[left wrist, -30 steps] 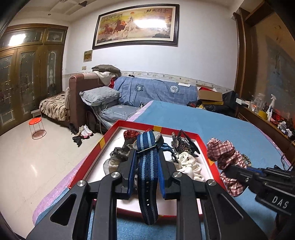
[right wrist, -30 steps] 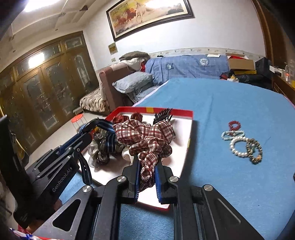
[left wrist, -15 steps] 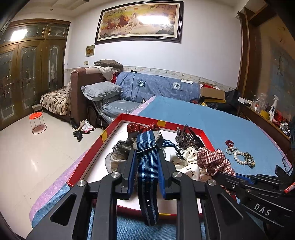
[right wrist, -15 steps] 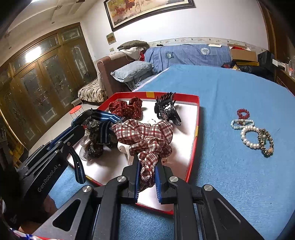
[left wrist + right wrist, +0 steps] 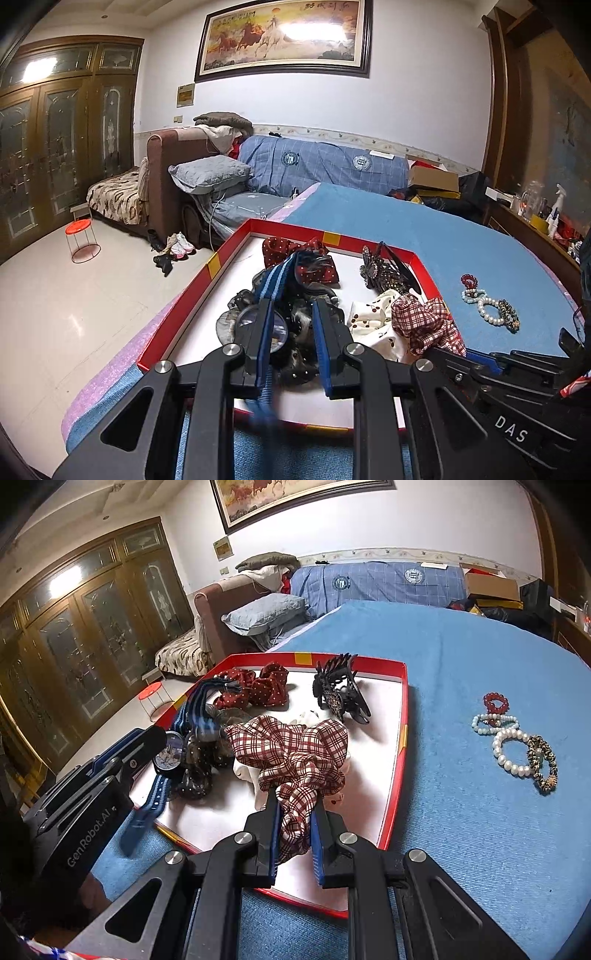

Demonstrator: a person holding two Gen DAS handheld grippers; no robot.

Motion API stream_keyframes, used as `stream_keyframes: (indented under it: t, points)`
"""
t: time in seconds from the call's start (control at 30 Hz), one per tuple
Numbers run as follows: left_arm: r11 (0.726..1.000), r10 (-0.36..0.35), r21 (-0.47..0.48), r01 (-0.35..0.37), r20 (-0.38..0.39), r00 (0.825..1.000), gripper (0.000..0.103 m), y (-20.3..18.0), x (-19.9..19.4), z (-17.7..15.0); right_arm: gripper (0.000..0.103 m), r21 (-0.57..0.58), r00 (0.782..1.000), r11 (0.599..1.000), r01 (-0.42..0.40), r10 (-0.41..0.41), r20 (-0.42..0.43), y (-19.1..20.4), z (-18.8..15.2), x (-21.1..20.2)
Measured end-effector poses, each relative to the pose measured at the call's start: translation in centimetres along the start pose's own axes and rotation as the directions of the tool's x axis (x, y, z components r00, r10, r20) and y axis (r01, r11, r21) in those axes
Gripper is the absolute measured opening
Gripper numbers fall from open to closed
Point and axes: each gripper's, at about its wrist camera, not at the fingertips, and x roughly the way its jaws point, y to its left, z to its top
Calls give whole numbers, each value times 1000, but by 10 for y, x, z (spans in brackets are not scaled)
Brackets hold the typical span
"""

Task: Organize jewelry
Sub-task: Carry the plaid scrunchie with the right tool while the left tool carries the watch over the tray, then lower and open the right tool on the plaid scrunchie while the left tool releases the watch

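Observation:
A red-rimmed white tray (image 5: 229,254) (image 5: 402,738) lies on the blue bed. My left gripper (image 5: 291,314) is open over the tray's near left; the blue striped watch (image 5: 273,284) (image 5: 170,753) lies along its left finger, the strap end hanging over the tray's front edge. My right gripper (image 5: 295,805) is open around the plaid scrunchie (image 5: 295,746) (image 5: 424,325), which rests on a white cherry-print scrunchie (image 5: 373,321). A red dotted scrunchie (image 5: 258,688), a black hair claw (image 5: 340,694) and dark scrunchies (image 5: 199,760) lie in the tray.
Several bead and pearl bracelets (image 5: 517,734) (image 5: 487,302) lie on the blue cover right of the tray. The bed's left edge drops to a tiled floor (image 5: 74,314). A sofa (image 5: 317,170) stands beyond.
Both grippers have moved down over the tray and opened. The watch has slipped from the left grip and lies against its left finger. The plaid scrunchie has come down onto the tray.

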Motion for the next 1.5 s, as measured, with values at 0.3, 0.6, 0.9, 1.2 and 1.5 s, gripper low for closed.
stream_keyframes:
  t: [0.3,0.6,0.9,1.2,1.5]
  points:
    - [1000,6,4,-5,-31,1000,21,0,5,-1,16,1,1000,1000,8,-8,-14,1,-1,6]
    - [1000,6,-2,-6,-72,997,21,2,14,0,16,6,1000,1000,7,-7,-28,2,-1,10]
    - [1000,6,-6,-7,-96,995,21,2,20,2,17,17,999,1000,4,-3,-48,-1,-2,16]
    - [1000,8,-9,-9,-136,991,21,3,29,3,17,17,998,1000,12,-11,-68,2,0,22]
    - [1000,10,-8,-12,-151,988,21,1,32,3,17,31,996,999,14,-12,-83,1,2,28]
